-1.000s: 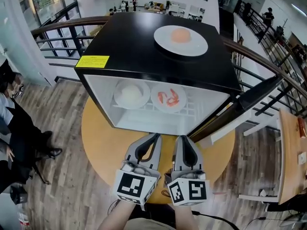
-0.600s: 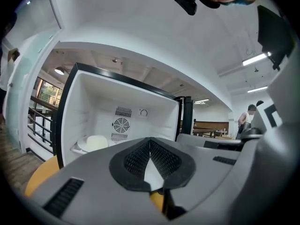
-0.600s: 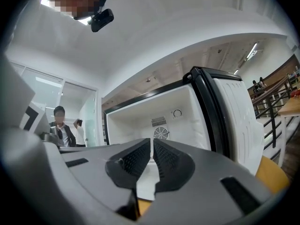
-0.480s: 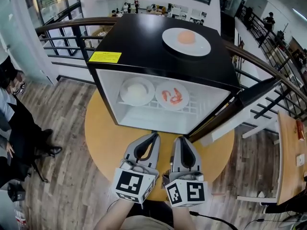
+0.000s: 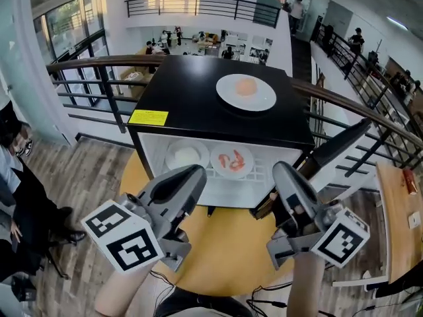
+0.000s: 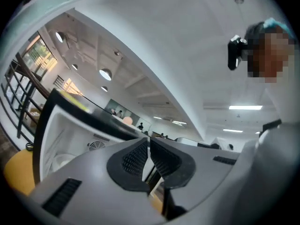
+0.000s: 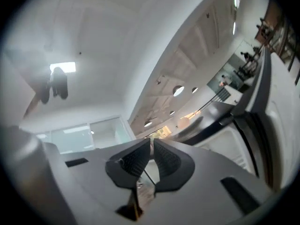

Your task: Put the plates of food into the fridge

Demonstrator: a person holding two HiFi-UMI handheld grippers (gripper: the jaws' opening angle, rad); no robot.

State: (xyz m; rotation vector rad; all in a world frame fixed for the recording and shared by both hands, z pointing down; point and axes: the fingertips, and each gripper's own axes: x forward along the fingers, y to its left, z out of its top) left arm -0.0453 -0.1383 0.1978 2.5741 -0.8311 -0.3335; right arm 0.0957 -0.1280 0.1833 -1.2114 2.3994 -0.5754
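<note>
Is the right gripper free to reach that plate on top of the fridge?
Probably yes: the plate sits alone on the fridge top, nothing over it; the right gripper is shut, empty.

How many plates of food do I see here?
3. Top plate sits on the fridge; left plate and right plate sit side by side inside. Others may be hidden.

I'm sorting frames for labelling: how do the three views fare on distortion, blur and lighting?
Head view: sharp, evenly lit, though the fisheye bends the railing and the fridge. Left gripper view: heavy barrel distortion, dark corners, close jaws slightly soft, one mosaic patch. Right gripper view: same distortion and dark corners; a ceiling light shows bright, and the fridge is stretched along the right edge.
</note>
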